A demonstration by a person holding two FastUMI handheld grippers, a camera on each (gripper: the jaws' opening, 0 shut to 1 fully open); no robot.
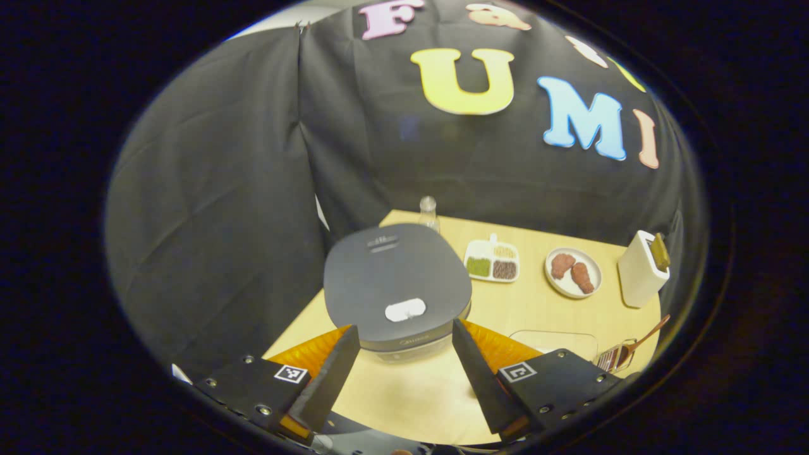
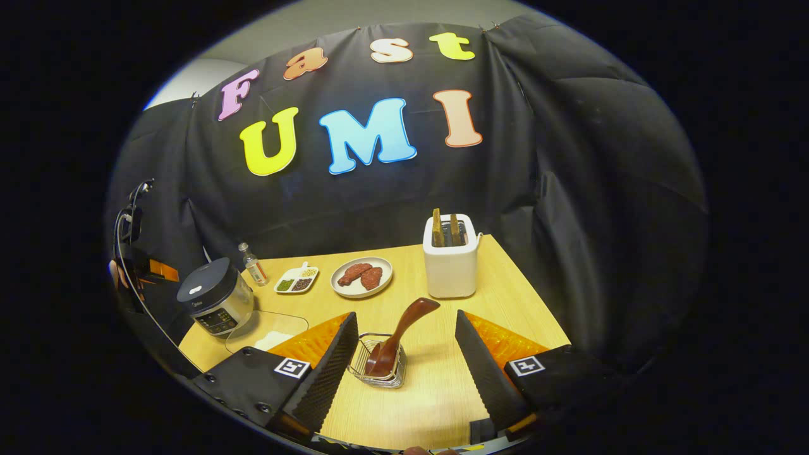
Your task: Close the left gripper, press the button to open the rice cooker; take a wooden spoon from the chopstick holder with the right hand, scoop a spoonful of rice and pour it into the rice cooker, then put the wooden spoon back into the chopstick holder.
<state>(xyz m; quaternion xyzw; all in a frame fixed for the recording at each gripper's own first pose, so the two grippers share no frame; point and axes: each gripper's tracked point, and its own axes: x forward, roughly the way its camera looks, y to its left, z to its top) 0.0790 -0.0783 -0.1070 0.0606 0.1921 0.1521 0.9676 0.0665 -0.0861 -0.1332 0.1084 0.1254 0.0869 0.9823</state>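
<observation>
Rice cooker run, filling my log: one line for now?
rice cooker: shut | wooden spoon: in holder | both jaws: open

The table (image 2: 442, 392) is pale wood-grain laminate with a smooth, faintly shiny face. On it the rice cooker (image 1: 397, 287) has a matt grey plastic lid over a brushed, metal-looking body (image 2: 221, 306), and beside the cooker lies a clear glossy container (image 2: 265, 328). Farther from the cooker, the chopstick holder (image 2: 379, 370) is bright wire metal, holding a polished dark wooden spoon (image 2: 404, 328), and the toaster (image 2: 450, 265) looks matt white plastic.
</observation>
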